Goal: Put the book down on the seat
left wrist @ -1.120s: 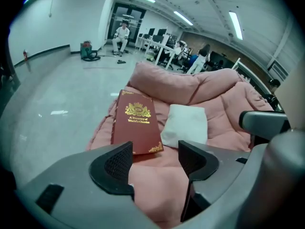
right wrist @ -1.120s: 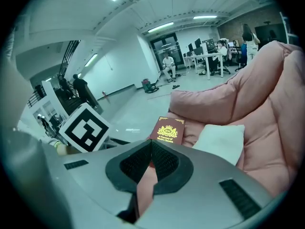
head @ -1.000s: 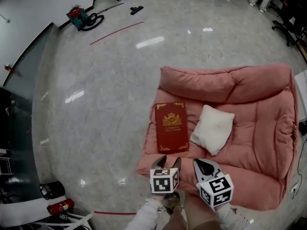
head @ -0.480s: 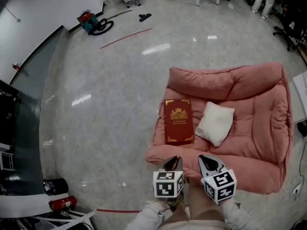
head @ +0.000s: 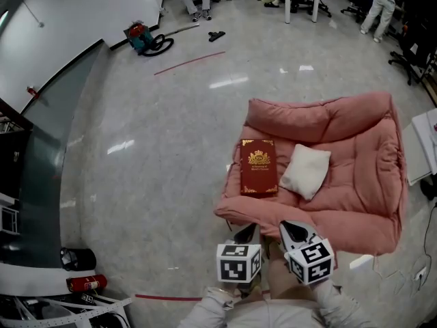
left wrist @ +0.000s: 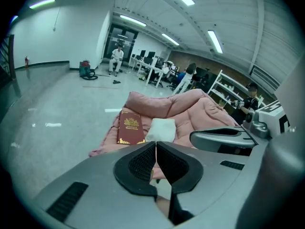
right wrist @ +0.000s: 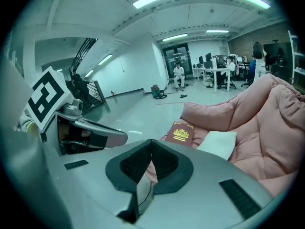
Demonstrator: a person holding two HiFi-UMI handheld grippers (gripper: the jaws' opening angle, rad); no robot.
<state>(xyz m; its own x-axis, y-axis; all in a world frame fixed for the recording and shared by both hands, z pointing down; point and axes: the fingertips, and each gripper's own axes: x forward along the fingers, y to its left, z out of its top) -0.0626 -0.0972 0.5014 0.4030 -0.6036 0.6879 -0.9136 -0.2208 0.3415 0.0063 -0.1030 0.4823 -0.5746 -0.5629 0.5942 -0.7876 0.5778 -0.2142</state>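
Note:
A dark red book (head: 259,166) with gold print lies flat on the left side of the pink cushion seat (head: 362,197), beside a white pillow (head: 306,171). The same book (left wrist: 130,127) shows in the left gripper view, and the book (right wrist: 180,132) in the right gripper view, well ahead of the jaws. My left gripper (head: 246,232) hangs near the seat's front edge, jaws shut, nothing between them. Just to its right, my right gripper (head: 291,230) also has its jaws shut and empty. Both are well short of the book.
Glossy stone floor (head: 150,156) surrounds the seat. A vacuum cleaner (head: 142,38) and hose lie far back left. Desks and people (head: 379,2) are at the back. A red canister (head: 85,283) and black bin (head: 76,258) sit near left. A white table edge (head: 420,145) stands right.
I have backed away from the seat, so the book and cushion look farther off. Both grippers stayed together low in view. The book has not moved on the seat.

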